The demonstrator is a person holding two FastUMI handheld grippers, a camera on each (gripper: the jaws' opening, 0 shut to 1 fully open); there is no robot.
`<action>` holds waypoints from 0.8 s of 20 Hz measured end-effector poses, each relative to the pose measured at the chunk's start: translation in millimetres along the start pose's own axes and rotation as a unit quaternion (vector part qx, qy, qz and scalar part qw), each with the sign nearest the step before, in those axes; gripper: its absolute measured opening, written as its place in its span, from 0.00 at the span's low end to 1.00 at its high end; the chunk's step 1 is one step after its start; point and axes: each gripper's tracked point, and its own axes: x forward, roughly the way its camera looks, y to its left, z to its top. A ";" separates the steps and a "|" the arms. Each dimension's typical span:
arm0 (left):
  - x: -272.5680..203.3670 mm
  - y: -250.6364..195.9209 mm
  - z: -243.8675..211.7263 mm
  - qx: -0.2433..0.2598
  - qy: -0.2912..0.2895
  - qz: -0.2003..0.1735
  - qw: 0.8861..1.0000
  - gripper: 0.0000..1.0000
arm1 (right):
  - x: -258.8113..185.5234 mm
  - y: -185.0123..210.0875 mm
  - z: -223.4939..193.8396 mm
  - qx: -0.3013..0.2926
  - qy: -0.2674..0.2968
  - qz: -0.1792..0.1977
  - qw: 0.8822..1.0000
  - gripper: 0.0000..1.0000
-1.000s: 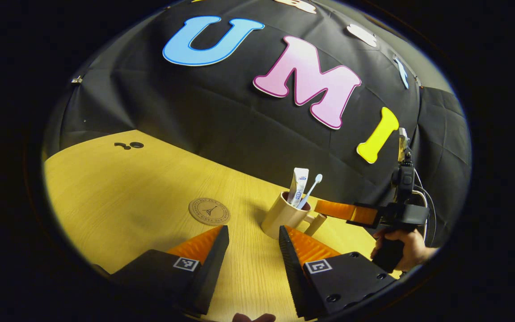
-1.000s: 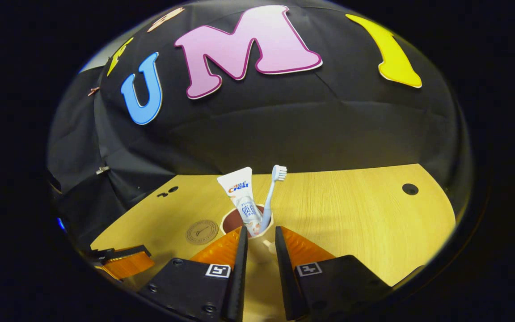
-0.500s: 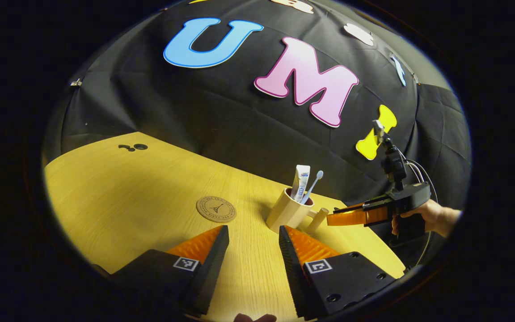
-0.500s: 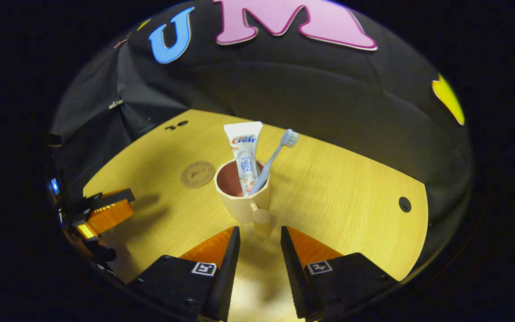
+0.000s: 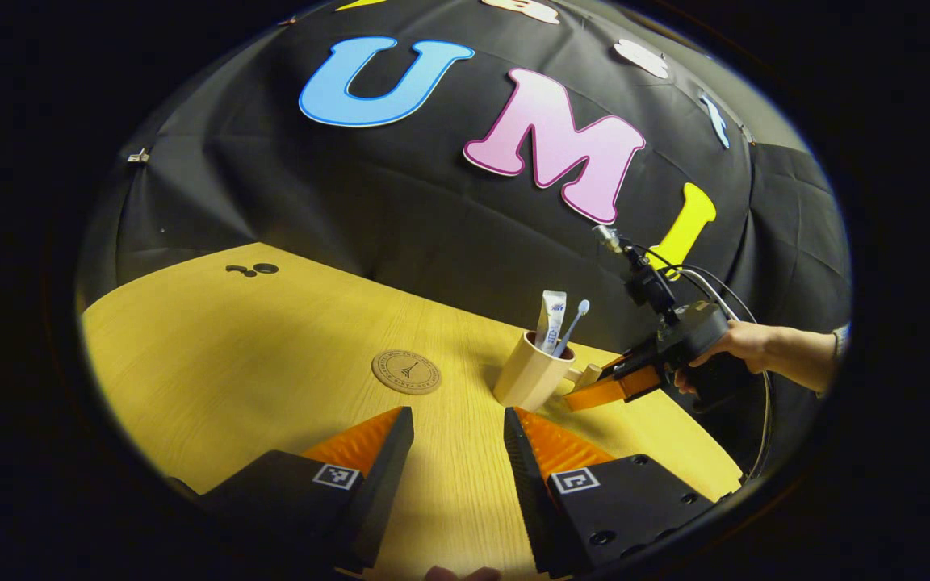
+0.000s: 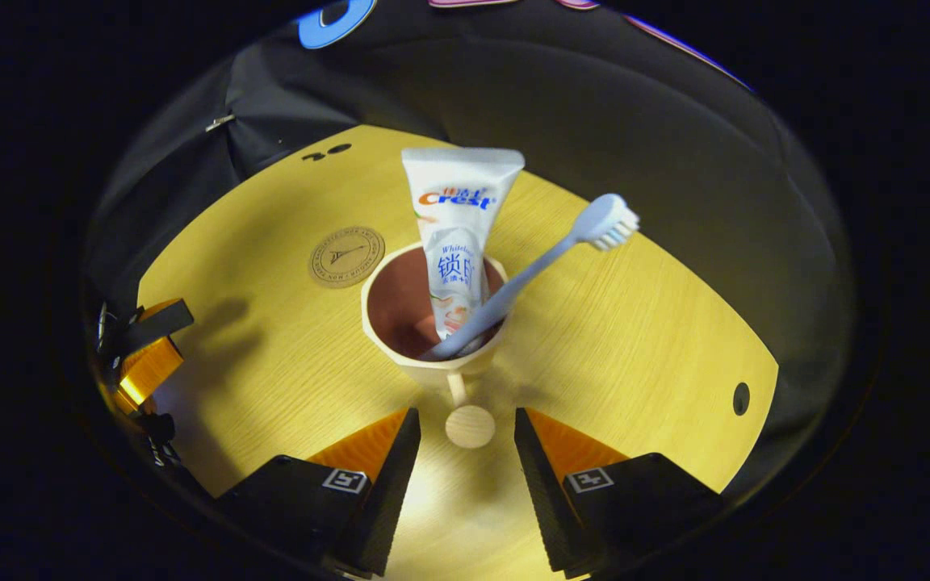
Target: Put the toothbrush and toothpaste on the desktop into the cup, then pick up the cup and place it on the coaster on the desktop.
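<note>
A beige cup (image 6: 408, 359) (image 5: 531, 379) stands upright on the wooden desktop (image 6: 634, 339). Inside it lean a white toothpaste tube (image 6: 457, 234) (image 5: 550, 319) and a pale blue toothbrush (image 6: 546, 258) (image 5: 571, 324). The cup's round knob handle (image 6: 470, 426) sits between the fingers of my right gripper (image 6: 462, 432), which is open and tilted down from above; the fingers stand apart from the knob. A round brown coaster (image 6: 346, 256) (image 5: 406, 371) lies to the cup's left. My left gripper (image 5: 455, 428) hovers open and empty over the desktop, short of the cup.
A hand (image 5: 735, 343) holds the right gripper, seen in the left gripper view at the cup's handle, with cables trailing. The left gripper's finger (image 6: 146, 363) shows at the left edge. Small dark holes (image 6: 741, 398) (image 5: 255, 269) mark the desktop. Black cloth wall behind.
My right gripper has risen and tilted downward over the cup, opening a little wider around the knob handle. The left gripper has barely moved.
</note>
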 end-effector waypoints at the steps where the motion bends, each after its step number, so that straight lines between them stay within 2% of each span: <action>1: -0.7 2.0 -0.3 -0.001 0.001 0.002 1.000 0.71 | 5.2 -0.6 -1.5 -0.008 0.011 0.001 1.000 0.73; 8: 2.0 10.4 -6.1 -0.010 0.006 0.011 1.000 0.71 | 36.6 0.3 4.2 -0.012 0.049 0.001 0.999 0.74; 10: 0.1 12.5 -8.7 -0.011 0.005 0.012 1.000 0.71 | 43.7 -2.3 3.8 -0.008 0.056 -0.005 0.998 0.64; 11: -0.2 13.3 -9.8 -0.011 0.007 0.012 1.000 0.71 | 43.4 -3.5 4.1 -0.008 0.058 -0.007 0.998 0.52; 14: 1.5 15.7 -11.1 -0.015 0.011 0.016 1.000 0.71 | 45.0 -2.3 5.8 -0.001 0.059 -0.007 0.998 0.28; 15: 0.9 16.8 -10.4 -0.015 0.010 0.016 1.000 0.71 | 45.8 -2.4 5.1 -0.001 0.060 -0.006 0.998 0.28; 16: 0.1 16.9 -9.2 -0.016 0.010 0.016 1.000 0.71 | 44.7 -3.2 5.6 -0.003 0.058 -0.009 0.998 0.33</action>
